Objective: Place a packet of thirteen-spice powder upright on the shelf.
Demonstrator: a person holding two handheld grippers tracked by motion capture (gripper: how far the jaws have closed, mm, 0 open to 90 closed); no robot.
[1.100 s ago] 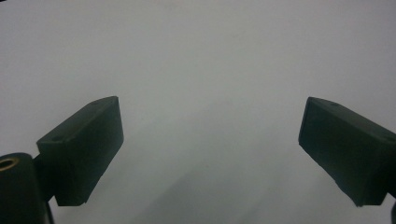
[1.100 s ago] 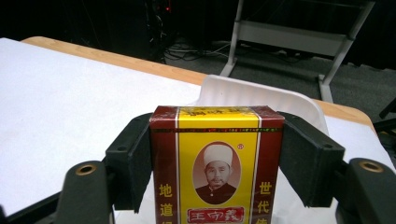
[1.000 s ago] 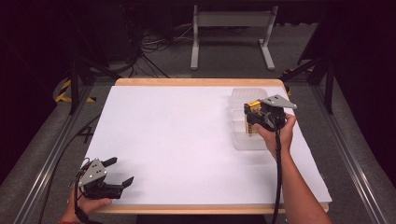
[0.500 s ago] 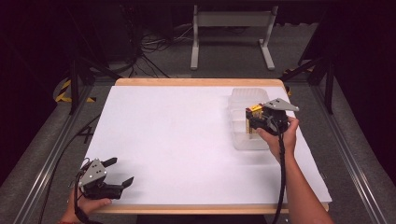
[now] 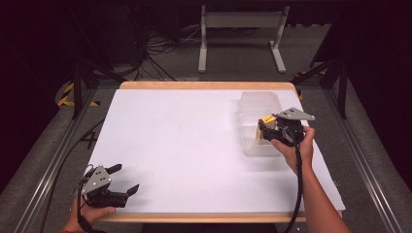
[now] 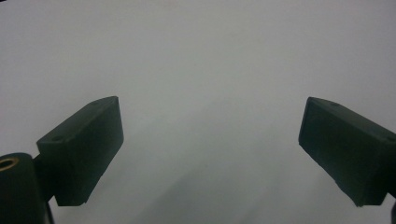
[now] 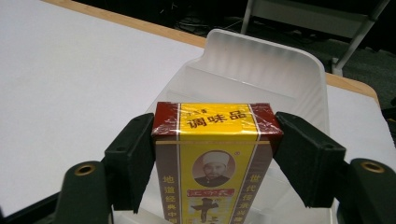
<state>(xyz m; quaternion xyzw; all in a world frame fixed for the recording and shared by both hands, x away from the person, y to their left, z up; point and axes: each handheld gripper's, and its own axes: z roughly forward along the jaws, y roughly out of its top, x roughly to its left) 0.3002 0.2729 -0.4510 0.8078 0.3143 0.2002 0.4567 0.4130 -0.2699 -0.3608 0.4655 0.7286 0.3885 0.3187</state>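
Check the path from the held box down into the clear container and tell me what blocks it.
Nothing visible blocks it. The right gripper is shut on the red and yellow box, held over the clear plastic container. What shows of the container's inside looks empty. The left gripper hangs open far off, at the table's near left corner.

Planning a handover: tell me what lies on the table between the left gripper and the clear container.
Nothing: the high view shows bare white table between the open left gripper and the clear container, above which the right gripper holds a yellow box.
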